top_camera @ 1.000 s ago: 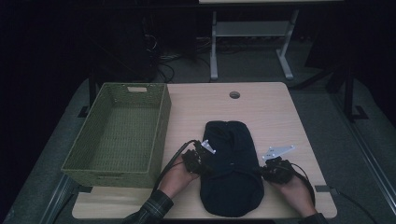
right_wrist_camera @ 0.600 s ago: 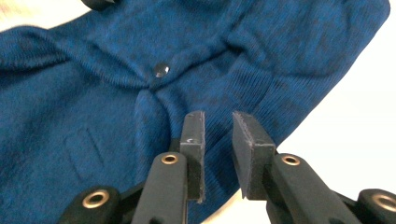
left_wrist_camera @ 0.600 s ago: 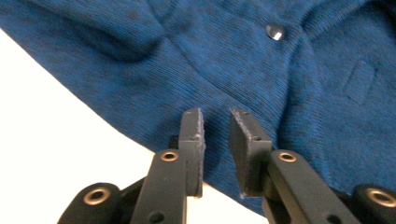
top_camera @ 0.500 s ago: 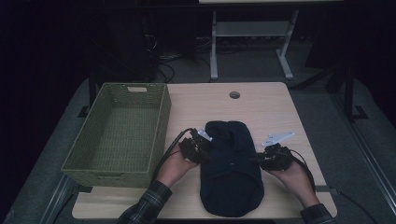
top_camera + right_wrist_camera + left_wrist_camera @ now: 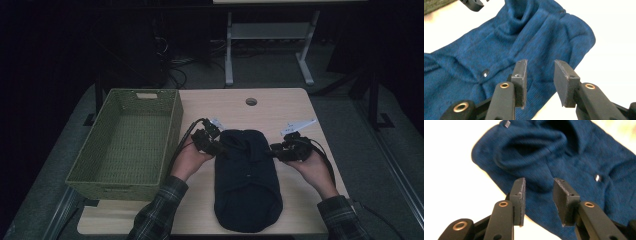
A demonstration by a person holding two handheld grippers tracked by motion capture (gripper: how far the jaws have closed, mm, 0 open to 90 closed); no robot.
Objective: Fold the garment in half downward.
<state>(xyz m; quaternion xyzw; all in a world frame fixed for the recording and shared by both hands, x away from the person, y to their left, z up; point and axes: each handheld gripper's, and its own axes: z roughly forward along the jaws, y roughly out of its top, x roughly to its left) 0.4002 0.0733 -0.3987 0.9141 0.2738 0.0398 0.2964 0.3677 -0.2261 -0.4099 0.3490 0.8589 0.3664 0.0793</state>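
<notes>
Garment (image 5: 247, 182) taken as the landmark: a dark blue knit with snap buttons, lying lengthwise on the bench (image 5: 295, 107), collar end away from the person, hem end nearest the bench's front edge.

Nearest the person, two plaid-sleeved forearms came in either side of the garment's lower half. Left gripper (image 5: 539, 192) sat at the garment's left shoulder, jaws spread, nothing between them; in the left gripper view the pads hung over the knit just below the folded collar, the bench showing pale beyond the garment's edge. Right gripper (image 5: 540, 75) sat at the garment's right shoulder, jaws likewise spread and empty, poised over the edge of the fabric. Whether the pads touched the cloth could not be told.

Judgement: the step in hand looked like a two-sided pinch at the shoulders, for a fold or a lift. To do it well, each gripper would want to bite a full layer of knit at matching points, close together, and move evenly so the cloth does not skew.

Left of the garment, well apart, stood an empty green woven basket (image 5: 172, 122). Beyond the collar, a round cable hole (image 5: 251, 102) in the bench.
</notes>
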